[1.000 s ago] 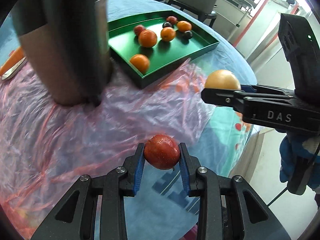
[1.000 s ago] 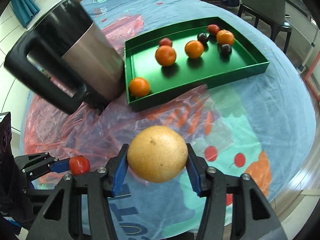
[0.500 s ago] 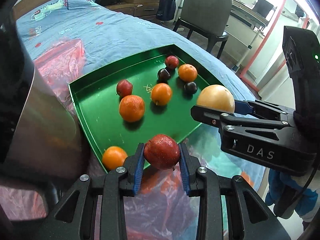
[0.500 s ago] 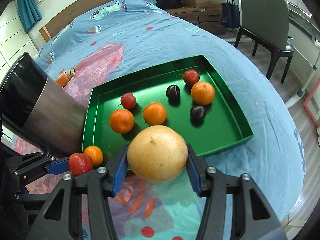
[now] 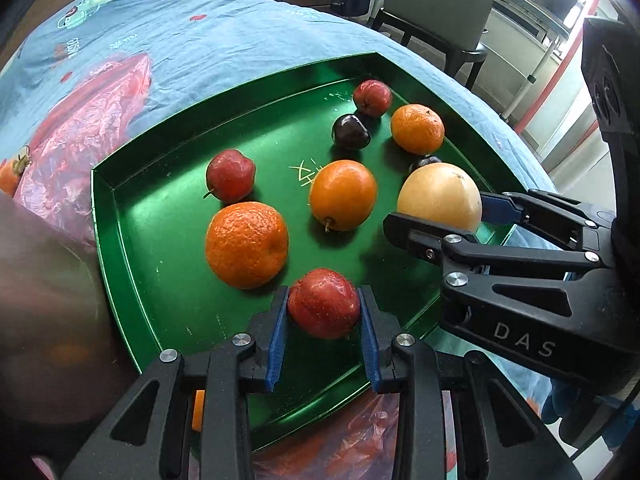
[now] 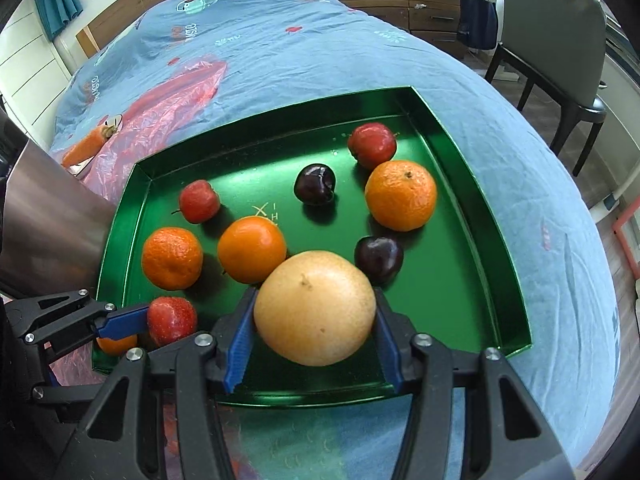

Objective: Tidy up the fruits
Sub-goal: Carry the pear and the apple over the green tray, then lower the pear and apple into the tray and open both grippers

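A green tray (image 5: pixel 120 240) (image 6: pixel 480 216) on the blue cloth holds several oranges, small red apples and dark plums. My left gripper (image 5: pixel 323 320) is shut on a small red apple (image 5: pixel 324 302) and holds it over the tray's near left part; the apple also shows in the right wrist view (image 6: pixel 172 320). My right gripper (image 6: pixel 316 320) is shut on a large yellow round fruit (image 6: pixel 316 306) over the tray's near middle; the fruit also shows in the left wrist view (image 5: pixel 440 198), just right of an orange (image 5: pixel 343 194).
A steel kettle (image 6: pixel 44 224) stands against the tray's left side. Pink plastic film (image 6: pixel 172 96) lies on the cloth with a carrot (image 6: pixel 86 144) on it. A chair (image 6: pixel 556 40) stands beyond the table's far right edge.
Both grippers have moved forward with their fruit, from the pink film in front of the tray to above the tray itself. The kettle has slid to the left edge of view.
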The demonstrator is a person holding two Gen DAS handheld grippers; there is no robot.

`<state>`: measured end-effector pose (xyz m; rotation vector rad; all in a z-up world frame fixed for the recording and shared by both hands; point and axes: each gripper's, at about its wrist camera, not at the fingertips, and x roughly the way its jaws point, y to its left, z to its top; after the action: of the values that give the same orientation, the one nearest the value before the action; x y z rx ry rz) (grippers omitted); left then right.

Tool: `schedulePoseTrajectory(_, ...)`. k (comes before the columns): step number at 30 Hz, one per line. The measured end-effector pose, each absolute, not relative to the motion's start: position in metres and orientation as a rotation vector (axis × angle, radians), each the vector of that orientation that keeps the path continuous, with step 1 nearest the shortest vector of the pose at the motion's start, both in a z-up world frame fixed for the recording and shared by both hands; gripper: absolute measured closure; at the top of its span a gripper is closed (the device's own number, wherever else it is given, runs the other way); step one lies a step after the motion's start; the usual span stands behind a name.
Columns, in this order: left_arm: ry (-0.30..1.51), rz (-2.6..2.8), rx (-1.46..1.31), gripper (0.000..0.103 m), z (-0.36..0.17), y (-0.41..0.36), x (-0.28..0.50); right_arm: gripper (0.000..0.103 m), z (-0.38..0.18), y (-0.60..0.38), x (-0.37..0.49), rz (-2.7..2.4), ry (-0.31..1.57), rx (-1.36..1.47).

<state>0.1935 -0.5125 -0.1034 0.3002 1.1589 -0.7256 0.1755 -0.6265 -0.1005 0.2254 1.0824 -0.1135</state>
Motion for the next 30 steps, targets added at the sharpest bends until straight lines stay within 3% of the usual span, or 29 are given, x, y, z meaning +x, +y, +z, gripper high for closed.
schedulePoseTrajectory(14,1.121,-0.702,0.333,0.073,-0.112,-0.519,0.196,0.025,-0.113,-0.624,0.187,-0.130,1.070,0.166)
schedulePoseTrajectory(24,1.100,-0.693,0.326,0.060,-0.101,-0.511,0.193,0.024,-0.107,-0.622,0.185,-0.149,1.071,0.138)
schedulePoseTrajectory(30,1.037,-0.695,0.309,0.051,-0.086,-0.502,0.181,0.017,-0.083,-0.618,0.172,-0.164,1.012,0.128)
